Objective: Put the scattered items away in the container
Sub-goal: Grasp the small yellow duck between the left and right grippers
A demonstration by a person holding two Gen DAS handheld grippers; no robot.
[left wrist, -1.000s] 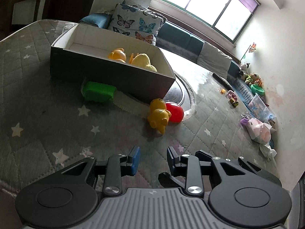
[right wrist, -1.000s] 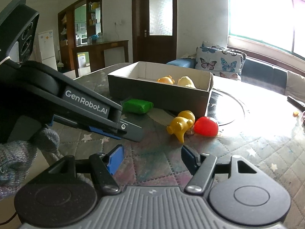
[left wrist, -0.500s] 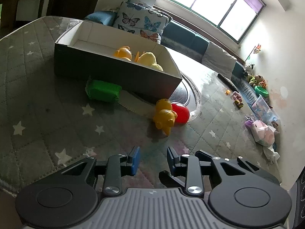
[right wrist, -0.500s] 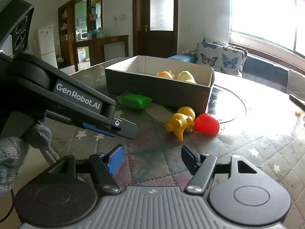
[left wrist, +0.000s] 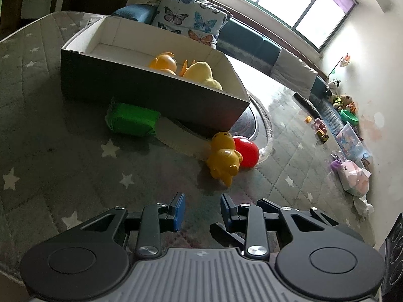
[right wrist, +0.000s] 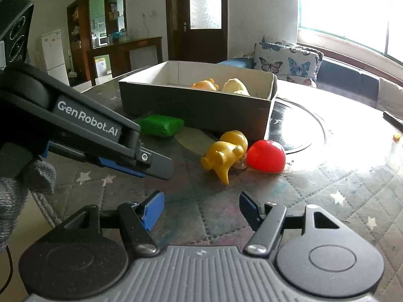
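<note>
Glossy plastic pig (left wrist: 223,159); quilted cloth tabletop (left wrist: 63,156)

The dark cardboard box's near wall (left wrist: 151,88) hid the lower halves of the orange toy (left wrist: 162,63) and the pale yellow plush (left wrist: 201,74) inside. The red plastic ball (left wrist: 248,151) sat partly behind the yellow rubber duck (left wrist: 223,158). Small toys along the far wall (left wrist: 345,103) were too tiny to tell apart, and the window (right wrist: 352,12) glare washed out the tabletop.

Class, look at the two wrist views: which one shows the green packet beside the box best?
The left wrist view: the green packet lies whole and unobstructed before the box. In the right wrist view the packet is smaller, and the left gripper hides its left end.
</note>
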